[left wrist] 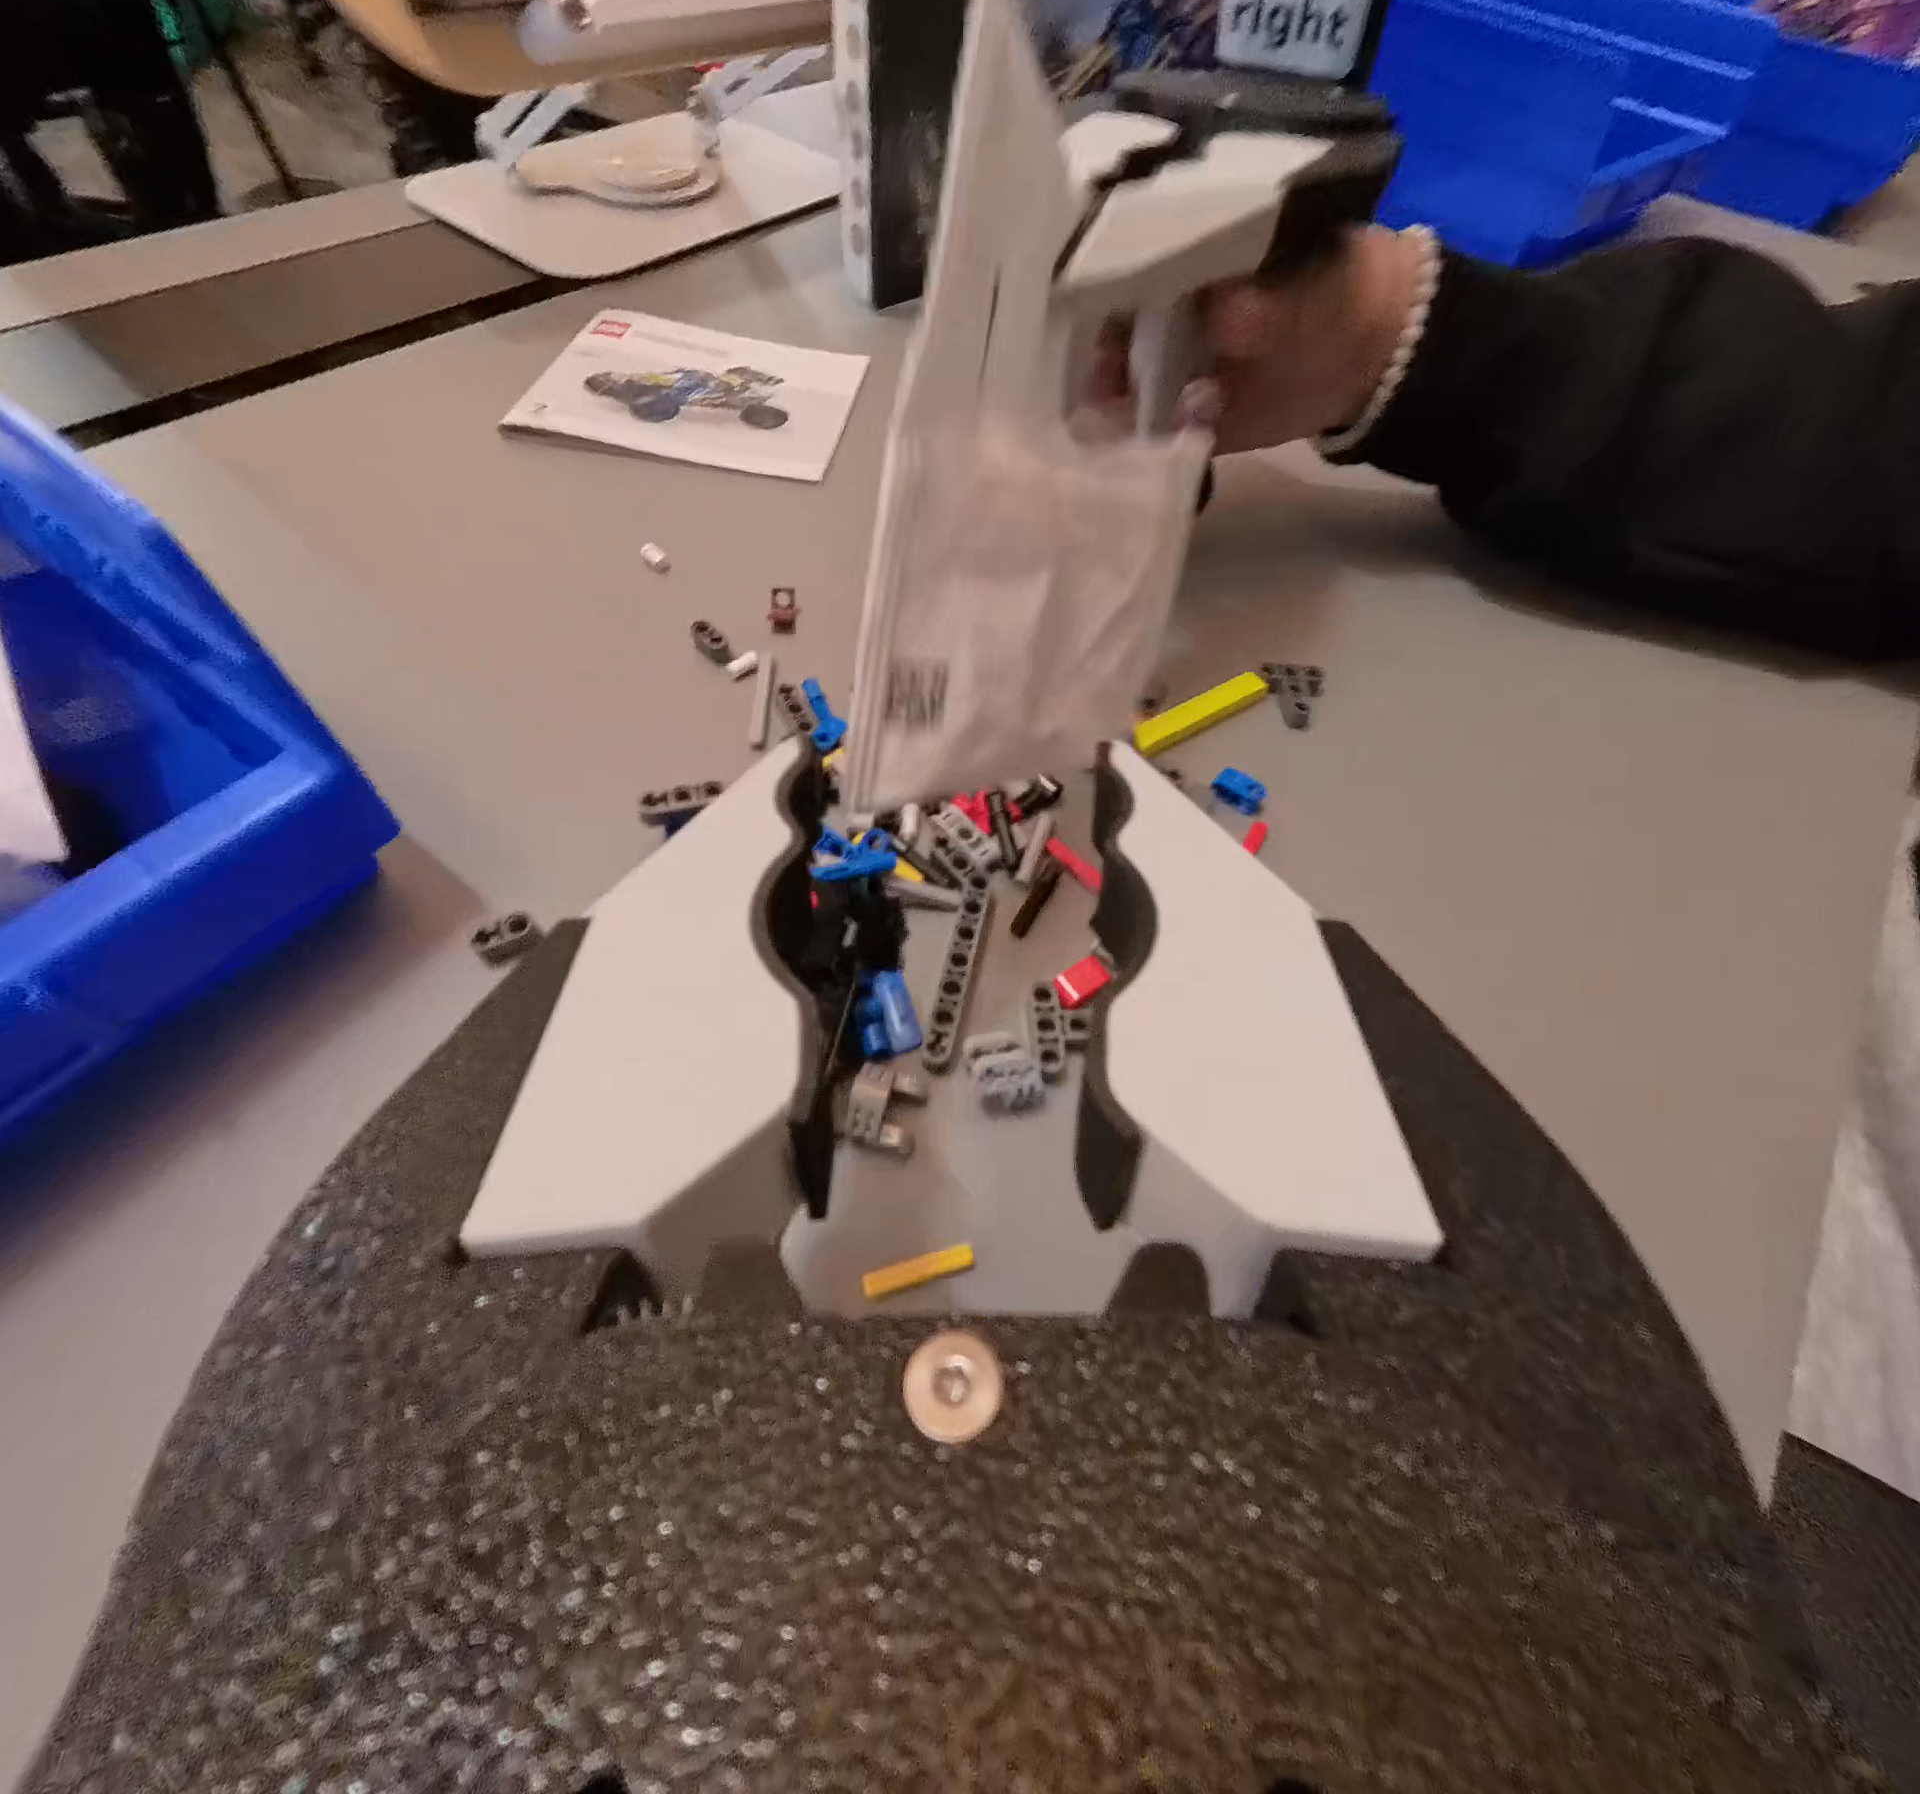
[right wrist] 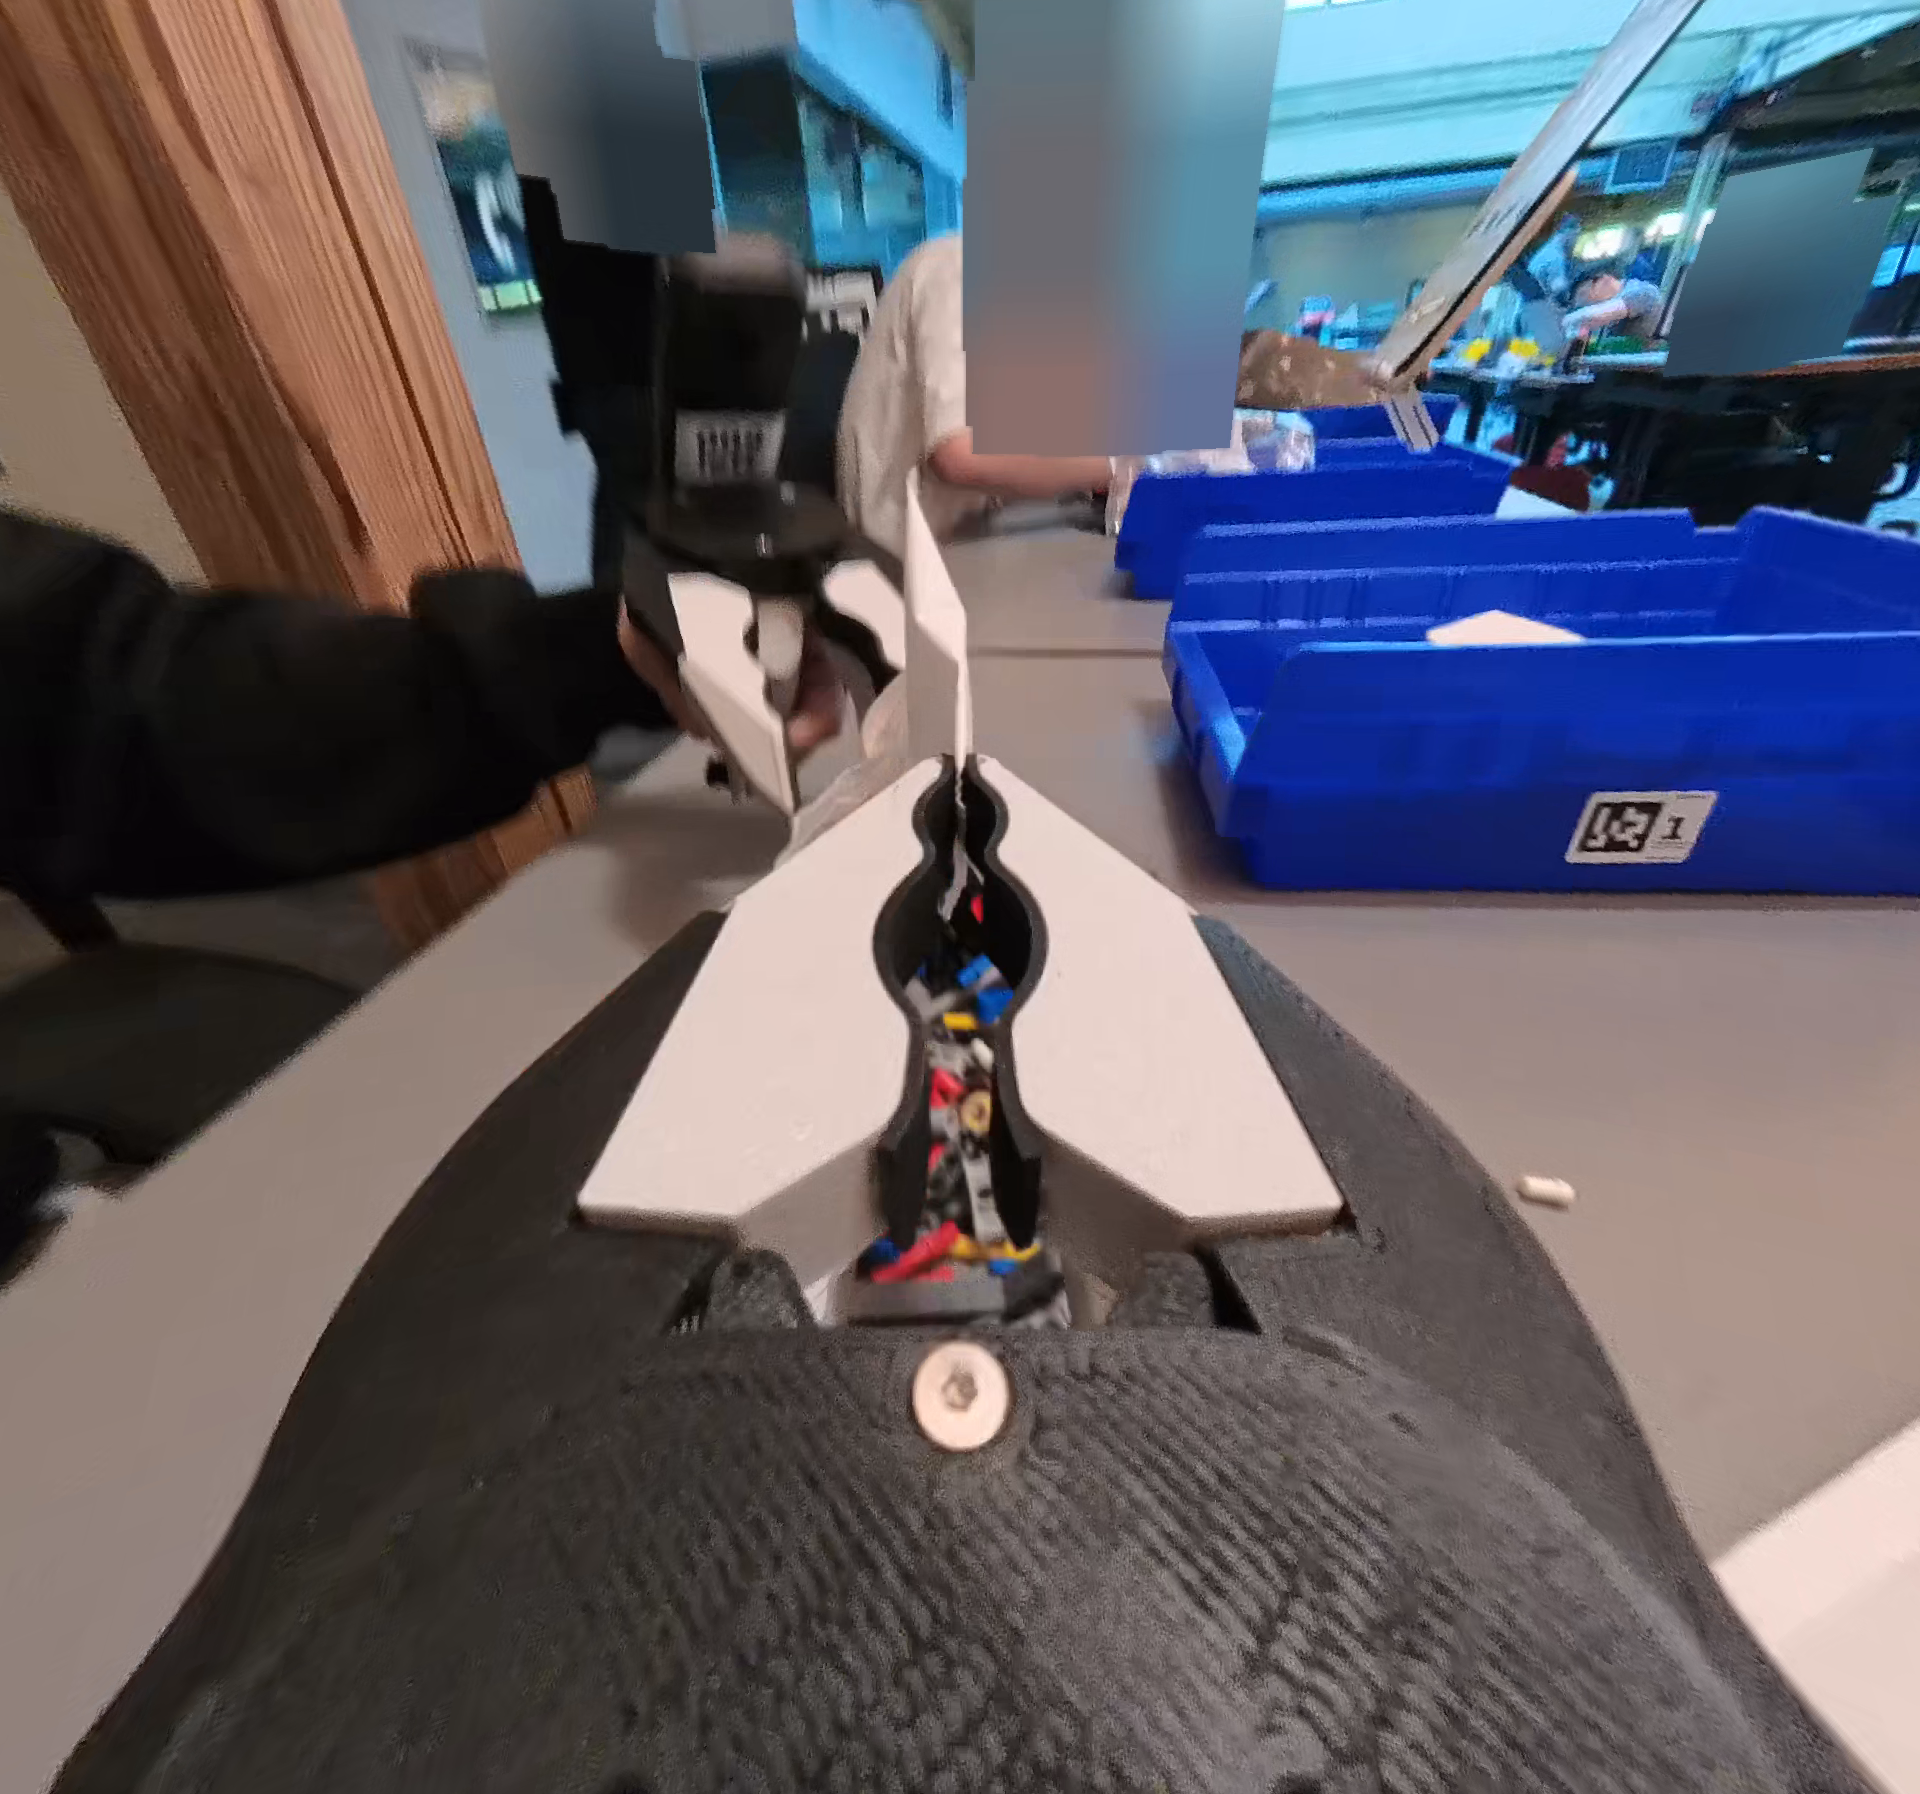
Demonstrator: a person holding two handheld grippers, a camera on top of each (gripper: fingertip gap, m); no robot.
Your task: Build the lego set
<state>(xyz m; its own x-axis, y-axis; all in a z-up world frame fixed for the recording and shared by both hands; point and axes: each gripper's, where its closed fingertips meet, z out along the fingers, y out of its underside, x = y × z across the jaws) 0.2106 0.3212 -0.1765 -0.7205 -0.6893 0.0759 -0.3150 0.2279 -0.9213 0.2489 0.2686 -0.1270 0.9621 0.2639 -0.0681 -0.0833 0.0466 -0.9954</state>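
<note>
Above the table (left wrist: 416, 601), your right gripper (right wrist: 961, 768) pinches the upturned bag (left wrist: 997, 549) over the spilled lego pieces (left wrist: 966, 923); your left gripper's (left wrist: 951, 778) fingers gape empty. Shaking risks pieces bouncing off.

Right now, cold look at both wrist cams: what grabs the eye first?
The white plastic bag hanging mid-frame in the left wrist view, pinched at its top by the right gripper, which is shut on it. Below it, a scatter of small lego pieces in blue, red, yellow and grey lies on the grey table, between the open fingers of the left gripper. The instruction booklet lies farther back.
</note>
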